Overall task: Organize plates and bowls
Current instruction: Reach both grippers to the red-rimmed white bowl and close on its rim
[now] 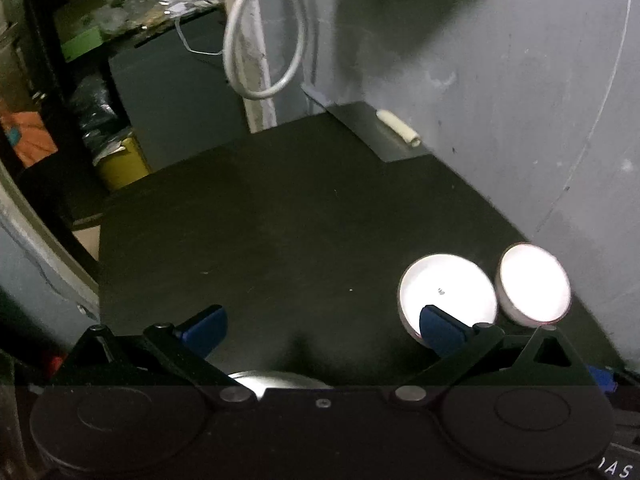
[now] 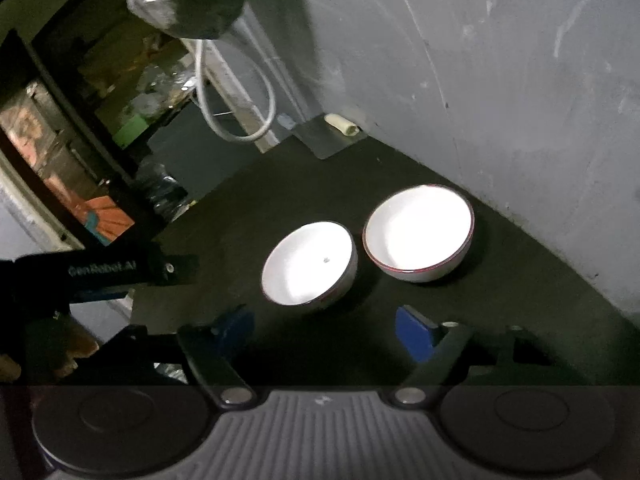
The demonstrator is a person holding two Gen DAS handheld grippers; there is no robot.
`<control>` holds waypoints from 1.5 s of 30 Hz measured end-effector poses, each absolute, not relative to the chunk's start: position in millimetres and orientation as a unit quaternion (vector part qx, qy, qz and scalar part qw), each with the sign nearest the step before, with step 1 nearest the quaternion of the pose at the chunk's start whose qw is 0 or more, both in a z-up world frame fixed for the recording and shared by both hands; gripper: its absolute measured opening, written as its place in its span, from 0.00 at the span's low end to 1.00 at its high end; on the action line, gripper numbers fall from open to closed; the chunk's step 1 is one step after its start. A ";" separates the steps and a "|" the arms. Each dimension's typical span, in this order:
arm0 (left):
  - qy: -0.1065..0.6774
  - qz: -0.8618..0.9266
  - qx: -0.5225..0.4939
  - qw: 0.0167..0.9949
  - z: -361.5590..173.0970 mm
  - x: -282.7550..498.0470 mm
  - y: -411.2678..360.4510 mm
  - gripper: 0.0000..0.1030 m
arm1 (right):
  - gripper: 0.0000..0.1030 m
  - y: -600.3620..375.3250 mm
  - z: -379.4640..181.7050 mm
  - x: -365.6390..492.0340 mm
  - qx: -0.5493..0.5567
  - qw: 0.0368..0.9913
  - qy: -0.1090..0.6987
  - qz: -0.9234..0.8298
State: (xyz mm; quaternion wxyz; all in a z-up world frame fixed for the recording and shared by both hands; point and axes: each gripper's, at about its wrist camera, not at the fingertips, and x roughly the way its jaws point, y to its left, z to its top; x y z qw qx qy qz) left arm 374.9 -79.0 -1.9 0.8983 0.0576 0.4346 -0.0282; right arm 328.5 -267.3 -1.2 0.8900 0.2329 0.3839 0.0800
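Two white bowls with thin red rims stand side by side on a dark table (image 2: 248, 200). In the right wrist view the nearer bowl (image 2: 309, 264) is left of the farther bowl (image 2: 418, 233). In the left wrist view the same bowls show at lower right, one (image 1: 448, 292) and the other (image 1: 534, 284). My left gripper (image 1: 320, 328) is open and empty, its right blue pad in front of the nearer bowl. A bright plate-like rim (image 1: 276, 380) shows just under it. My right gripper (image 2: 324, 334) is open and empty, just short of the nearer bowl. The left gripper's body (image 2: 100, 272) shows at left.
A grey wall (image 2: 500, 80) runs along the table's right side. A white tube (image 1: 400, 126) lies on a metal sheet (image 1: 376, 136) at the far corner. A looped white cable (image 1: 264, 40) hangs at the back. Cluttered shelves (image 1: 100, 40) stand at left.
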 end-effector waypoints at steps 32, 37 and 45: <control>0.484 -0.089 0.066 0.868 -46.4 434.4 -101.4 0.51 | 0.40 -262.5 -37.5 382.9 0.294 0.861 0.409 0.077; 0.492 -0.098 0.055 0.863 -49.1 433.2 -101.7 0.39 | 0.35 -265.0 -40.0 380.2 0.299 0.858 0.411 0.077; 0.502 -0.117 0.041 0.856 -52.7 431.4 -104.8 0.15 | 0.31 -265.6 -43.4 382.8 0.303 0.857 0.410 0.077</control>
